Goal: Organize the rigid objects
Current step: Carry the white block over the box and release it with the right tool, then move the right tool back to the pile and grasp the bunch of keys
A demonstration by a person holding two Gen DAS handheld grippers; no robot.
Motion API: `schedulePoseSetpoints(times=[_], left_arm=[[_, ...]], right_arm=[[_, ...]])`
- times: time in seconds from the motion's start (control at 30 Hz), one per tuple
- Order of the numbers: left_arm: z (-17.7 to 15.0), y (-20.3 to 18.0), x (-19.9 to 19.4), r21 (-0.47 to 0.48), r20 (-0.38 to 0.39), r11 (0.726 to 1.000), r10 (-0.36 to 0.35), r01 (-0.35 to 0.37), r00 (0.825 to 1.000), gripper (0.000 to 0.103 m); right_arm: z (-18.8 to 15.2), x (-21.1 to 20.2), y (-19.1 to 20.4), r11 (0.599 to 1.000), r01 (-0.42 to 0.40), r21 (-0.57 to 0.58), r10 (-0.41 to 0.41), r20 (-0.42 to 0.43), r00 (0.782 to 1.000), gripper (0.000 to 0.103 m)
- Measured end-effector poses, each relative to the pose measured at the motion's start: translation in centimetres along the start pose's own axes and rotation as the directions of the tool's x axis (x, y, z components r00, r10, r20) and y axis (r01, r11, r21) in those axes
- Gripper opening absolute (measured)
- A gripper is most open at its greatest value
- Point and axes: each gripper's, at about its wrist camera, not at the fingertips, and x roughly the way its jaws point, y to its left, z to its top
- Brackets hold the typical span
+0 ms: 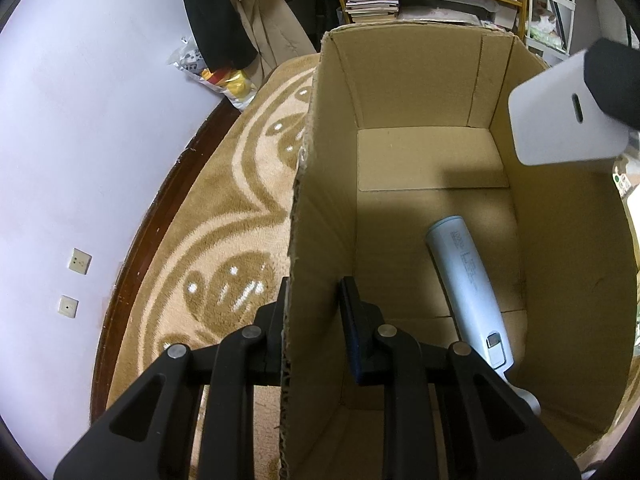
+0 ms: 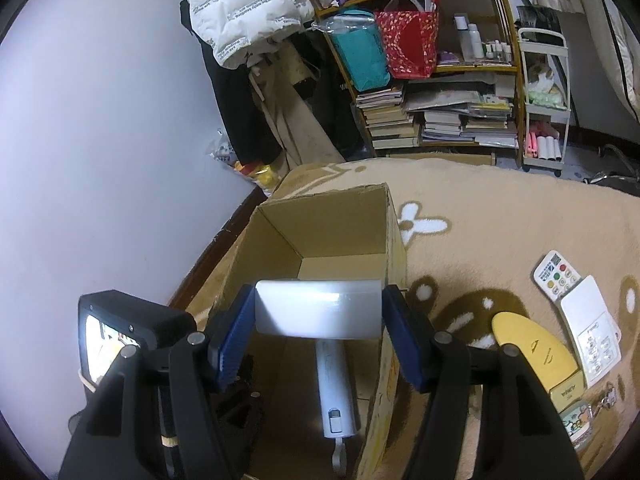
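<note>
An open cardboard box (image 1: 420,80) stands on a patterned rug. A pale blue tube-shaped device (image 1: 468,280) lies on its floor near the right wall, also seen in the right wrist view (image 2: 334,384). My left gripper (image 1: 316,292) straddles the box's left wall, one finger outside and one inside. A gap shows beside the inner finger (image 1: 352,320). My right gripper (image 2: 320,316) is shut on a white flat power bank (image 2: 316,312) and holds it above the box (image 2: 332,224). The left wrist view shows that power bank (image 1: 568,116) over the box's right rim.
On the rug right of the box lie a white remote control (image 2: 557,276), a white card (image 2: 592,332), a yellow oval-lidded box (image 2: 536,356) and small trinkets (image 2: 576,424). A crowded bookshelf (image 2: 440,112) and a white cart (image 2: 544,100) stand behind. A pale wall runs along the left.
</note>
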Motion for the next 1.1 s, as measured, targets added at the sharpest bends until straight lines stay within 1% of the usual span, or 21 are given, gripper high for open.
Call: schedulePoseSetpoints(times=[0.13, 0.3, 0.4, 0.47, 0.5, 0.57, 0.6, 0.63, 0.7, 0.87, 0.9, 1.1], left_arm=[[0.0, 0.3, -0.1, -0.017, -0.005, 1.000, -0.018, 0.018, 1.000, 0.022], [0.1, 0.3, -0.1, -0.002, -0.002, 1.000, -0.003, 0.003, 1.000, 0.022], [0.1, 0.7, -0.1, -0.016, -0.006, 1.000, -0.021, 0.021, 1.000, 0.022], [0.2, 0.9, -0.1, -0.028, -0.012, 0.999, -0.028, 0.028, 1.000, 0.022], [0.1, 1.0, -0.1, -0.028, -0.016, 0.999, -0.024, 0.024, 1.000, 0.022], [-0.1, 1.1, 0.1, -0.025, -0.021, 1.000, -0.009, 0.009, 1.000, 0.022], [-0.1, 1.1, 0.0, -0.024, -0.019, 1.000, -0.003, 0.002, 1.000, 0.022], [0.0, 1.1, -0.1, -0.025, -0.015, 1.000, -0.010, 0.010, 1.000, 0.023], [0.0, 1.2, -0.2, -0.030, -0.015, 1.000, -0.011, 0.011, 1.000, 0.023], [0.0, 1.0, 0.0, -0.023, -0.017, 1.000, -0.005, 0.005, 1.000, 0.023], [-0.1, 1.0, 0.0, -0.024, -0.018, 1.000, -0.006, 0.005, 1.000, 0.023], [-0.1, 1.1, 0.3, -0.026, -0.022, 1.000, -0.002, 0.002, 1.000, 0.023]], right_arm=[[0.0, 0.0, -0.1, 1.000, 0.000, 0.005, 0.000, -0.001, 1.000, 0.068], [0.0, -0.1, -0.1, 1.000, 0.001, 0.003, -0.001, -0.008, 1.000, 0.068], [0.0, -0.1, 0.0, 1.000, 0.015, -0.002, -0.015, -0.017, 1.000, 0.068], [0.0, -0.6, 0.2, 1.000, 0.020, -0.007, -0.020, 0.004, 1.000, 0.068], [0.1, -1.1, 0.2, 0.999, 0.041, -0.011, -0.041, 0.029, 0.999, 0.068], [0.4, -1.6, 0.4, 0.998, 0.057, -0.017, -0.056, 0.048, 0.997, 0.068], [0.6, -2.0, 0.1, 0.998, 0.064, -0.013, -0.063, 0.056, 0.996, 0.071], [0.8, -2.4, -0.2, 0.997, 0.074, -0.002, -0.074, 0.063, 0.995, 0.076], [1.0, -3.0, -0.9, 0.996, 0.092, 0.019, -0.093, 0.077, 0.993, 0.082], [1.4, -3.6, -2.9, 0.982, 0.189, 0.024, -0.191, 0.068, 0.979, 0.086], [1.3, -3.7, -3.4, 0.980, 0.198, 0.032, -0.199, 0.063, 0.978, 0.088], [0.7, -3.4, -6.8, 0.969, 0.224, 0.103, -0.226, 0.007, 0.974, 0.088]])
